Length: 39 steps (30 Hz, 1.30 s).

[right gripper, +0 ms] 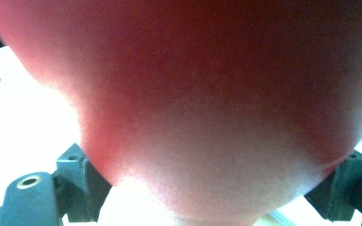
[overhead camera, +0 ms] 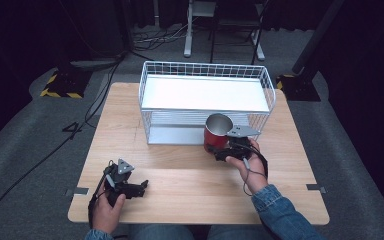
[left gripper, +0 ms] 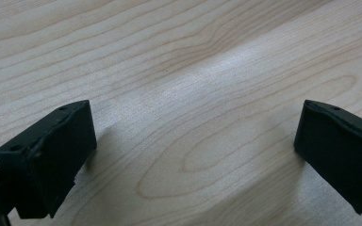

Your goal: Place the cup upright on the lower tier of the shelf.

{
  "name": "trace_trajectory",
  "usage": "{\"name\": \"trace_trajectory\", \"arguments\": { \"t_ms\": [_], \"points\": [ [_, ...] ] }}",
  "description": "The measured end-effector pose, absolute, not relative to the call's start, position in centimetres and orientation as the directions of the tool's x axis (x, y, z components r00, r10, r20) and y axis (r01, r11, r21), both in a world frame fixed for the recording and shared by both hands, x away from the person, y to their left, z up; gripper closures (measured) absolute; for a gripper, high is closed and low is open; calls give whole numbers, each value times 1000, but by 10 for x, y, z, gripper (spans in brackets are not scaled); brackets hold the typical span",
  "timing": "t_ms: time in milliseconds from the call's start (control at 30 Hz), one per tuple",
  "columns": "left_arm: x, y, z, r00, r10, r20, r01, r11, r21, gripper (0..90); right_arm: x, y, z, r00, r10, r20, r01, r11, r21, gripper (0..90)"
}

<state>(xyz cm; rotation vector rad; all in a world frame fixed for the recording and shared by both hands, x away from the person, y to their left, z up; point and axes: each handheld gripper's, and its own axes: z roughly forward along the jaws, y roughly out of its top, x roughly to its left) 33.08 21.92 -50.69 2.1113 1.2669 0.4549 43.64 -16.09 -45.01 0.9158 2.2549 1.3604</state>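
Red cup [overhead camera: 217, 133] sits just in front of the wire rack [overhead camera: 206, 102], right gripper [overhead camera: 228, 150] clamped on its wall. Looks like rigid, light metal with a slick finish; grip mid-wall, squeeze firmly. Left gripper [overhead camera: 130, 186], well apart from rack, jaws wide, empty.

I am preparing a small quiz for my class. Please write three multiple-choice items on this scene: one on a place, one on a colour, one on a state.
1. Where is the white wire two-tier rack? A far side of the wooden table B floor C near edge
2. What colour is the outside of the metal cup? A blue B red C green
3. The left hand-held gripper is: A open, empty B shut on cup C holding rack

Answers: 1 A, it stands beyond both hands. 2 B, red wall, silvery inside. 3 A, its jaws are apart over bare wood.
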Motion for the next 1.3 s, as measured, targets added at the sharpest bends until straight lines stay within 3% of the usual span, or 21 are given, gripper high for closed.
{"name": "trace_trajectory", "arguments": {
  "t_ms": [1300],
  "points": [
    [331,219,-507,479,878,-24,661,-342,668,0,504,-109,-479,-672,740,10,350,306,886,166]
  ]
}}
